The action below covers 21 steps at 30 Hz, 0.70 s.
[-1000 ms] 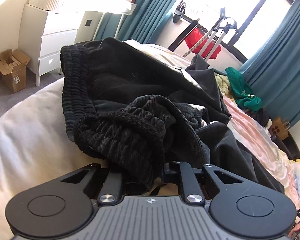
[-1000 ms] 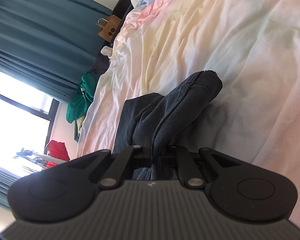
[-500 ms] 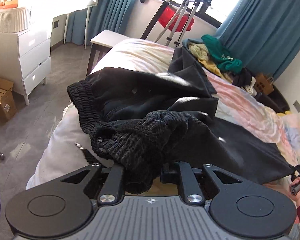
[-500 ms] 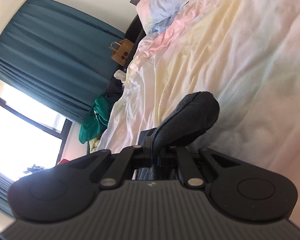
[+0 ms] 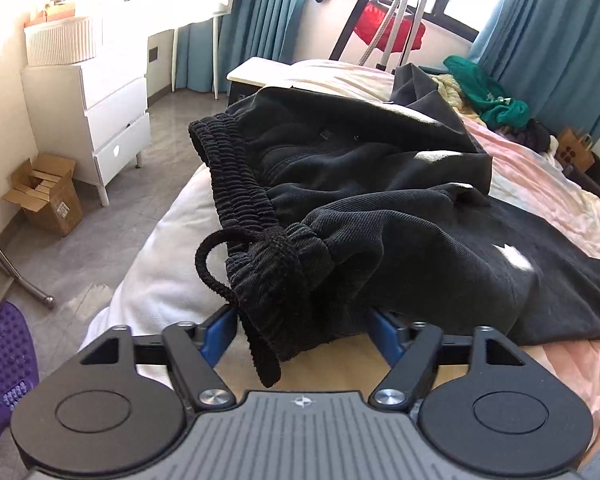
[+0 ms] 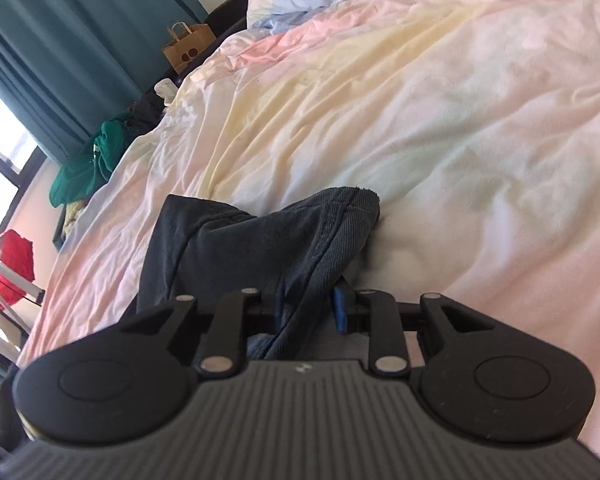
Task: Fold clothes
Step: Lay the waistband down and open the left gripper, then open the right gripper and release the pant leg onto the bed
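The black trousers [image 5: 380, 200] lie spread across the bed [image 5: 160, 272], their ribbed elastic waistband [image 5: 236, 172] at the near edge, with a loop of drawstring [image 5: 208, 268] hanging off it and the legs running away toward the window. The cloth is bunched and creased, not flat, and no neat crease line shows. The left gripper [image 5: 300, 328] sits at the waistband corner with its jaws wide, and the cloth drapes loosely between the blue pads [image 5: 216, 332] rather than being pinched. The right gripper [image 6: 306, 308] is at the far hem of a trouser leg [image 6: 324, 224], which rests on the pastel sheet [image 6: 420, 100]; its jaws are parted too, with the hem slack between them. Judging from this, both ends of the garment have been set down or are about to be taken up, and the pictures fit either. Any further fold would call for a firm pinch on both ends and even tension to smooth the bunching. Other clothes [image 5: 496, 96] sit heaped near the curtains [image 5: 540, 32], and a white dresser [image 5: 112, 120] stands beside the bed.
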Available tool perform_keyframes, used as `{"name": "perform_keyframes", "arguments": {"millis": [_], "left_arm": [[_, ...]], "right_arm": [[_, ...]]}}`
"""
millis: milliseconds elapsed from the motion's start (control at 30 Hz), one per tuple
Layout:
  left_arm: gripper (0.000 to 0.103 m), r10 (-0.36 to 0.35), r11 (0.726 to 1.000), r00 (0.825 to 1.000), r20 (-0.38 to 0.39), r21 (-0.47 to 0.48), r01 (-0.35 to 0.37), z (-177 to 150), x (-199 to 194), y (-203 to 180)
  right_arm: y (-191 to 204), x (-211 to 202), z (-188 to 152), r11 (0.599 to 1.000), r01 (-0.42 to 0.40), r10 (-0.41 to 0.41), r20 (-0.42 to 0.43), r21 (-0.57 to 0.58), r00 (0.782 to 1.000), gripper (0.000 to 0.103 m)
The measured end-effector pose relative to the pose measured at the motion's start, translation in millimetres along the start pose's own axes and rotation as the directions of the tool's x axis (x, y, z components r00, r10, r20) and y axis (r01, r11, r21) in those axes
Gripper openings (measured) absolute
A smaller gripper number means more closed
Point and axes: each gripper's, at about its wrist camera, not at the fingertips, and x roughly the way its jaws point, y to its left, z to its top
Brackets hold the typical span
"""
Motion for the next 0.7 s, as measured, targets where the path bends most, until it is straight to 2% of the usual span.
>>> {"name": "perform_keyframes", "arguments": {"millis": [33, 67, 100, 133, 233, 300, 367, 467, 533, 700], "left_arm": [[0.083, 0.011, 1.000, 1.000, 0.022, 0.014, -0.012, -1, -6, -3], [0.083, 0.032, 0.999, 0.998, 0.054, 0.029, -0.034, -1, -14, -8], [0.083, 0.060, 0.997, 0.994, 0.090, 0.042, -0.064, -1, -22, -13], [0.083, 0.088, 0.994, 0.988, 0.127, 0.053, -0.095, 0, -30, -18], [0.084, 0.127, 0.985, 0.963, 0.238, 0.085, -0.151, 5, -53, -39], [0.085, 0.116, 0.986, 0.949, 0.294, 0.083, -0.147, 9, -65, -54], [0.087, 0.091, 0.987, 0.937, 0.338, 0.093, -0.129, 13, -73, -72], [0.089, 0.047, 0.988, 0.926, 0.376, 0.122, -0.100, 16, -73, -104], [0.091, 0.021, 0.987, 0.924, 0.382, 0.139, -0.080, 15, -69, -124], [0.094, -0.036, 0.980, 0.930, 0.366, 0.195, -0.038, 10, -41, -176]], "right_arm": [[5, -6, 0, 1.000, -0.001, 0.002, 0.016, -0.023, 1.000, 0.045], [9, -13, 1, 0.999, -0.007, 0.009, 0.034, -0.037, 0.999, 0.060], [13, -19, 1, 0.999, -0.014, 0.017, 0.052, -0.049, 0.999, 0.070], [18, -27, 2, 0.998, -0.023, 0.028, 0.075, -0.066, 0.997, 0.075], [36, -51, 2, 0.991, -0.035, 0.056, 0.161, -0.130, 0.985, 0.075], [49, -68, -1, 0.984, -0.049, 0.085, 0.207, -0.172, 0.975, 0.076], [64, -83, -7, 0.971, -0.101, 0.148, 0.217, -0.215, 0.965, 0.076], [83, -101, -26, 0.937, -0.207, 0.262, 0.174, -0.282, 0.949, 0.076], [95, -112, -39, 0.904, -0.277, 0.335, 0.140, -0.325, 0.932, 0.076], [126, -141, -72, 0.795, -0.443, 0.503, 0.041, -0.416, 0.863, 0.075]]}}
